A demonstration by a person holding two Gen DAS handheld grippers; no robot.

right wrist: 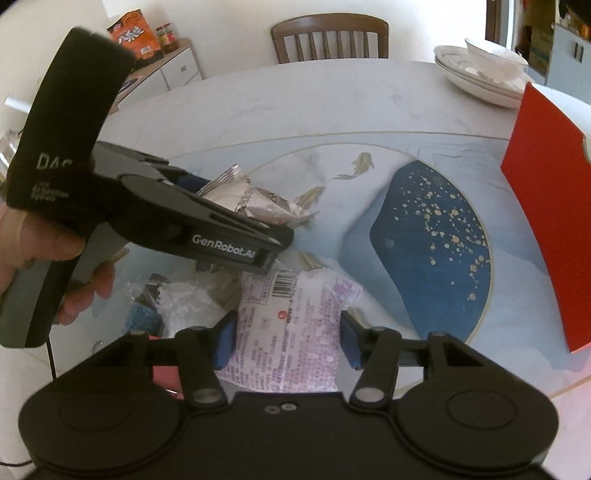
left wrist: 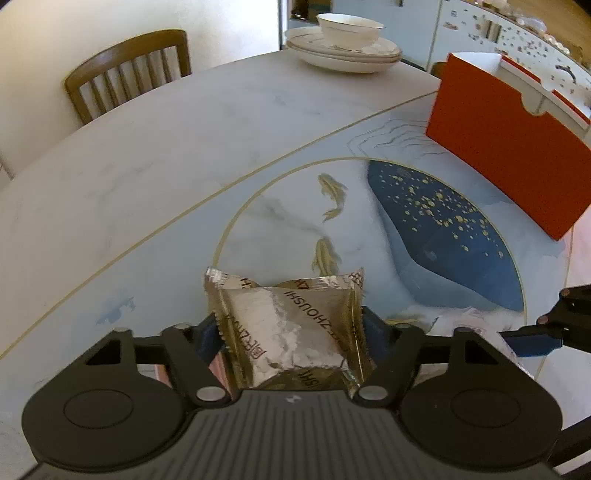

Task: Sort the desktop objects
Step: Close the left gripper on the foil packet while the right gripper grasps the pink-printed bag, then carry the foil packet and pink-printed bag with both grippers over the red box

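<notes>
A foil packet (left wrist: 291,328) lies on the table (left wrist: 155,147) between the left gripper's (left wrist: 291,332) fingers. Right of it, a printed packet (right wrist: 288,332) lies between the right gripper's (right wrist: 288,339) fingers. A box (left wrist: 517,147) stands far right, stacked dishes (left wrist: 343,44) behind.

A round marble-patterned table (left wrist: 155,155) is seen, its inlaid centre painted with gold fish and a dark blue, gold-speckled shape. At the far edge, stacked white plates (left wrist: 343,55) topped by a bowl (left wrist: 349,31) are set. A red box (left wrist: 513,147) stands to the right. Several packets, among them a purple-printed packet (right wrist: 284,328), are heaped at the near side.
</notes>
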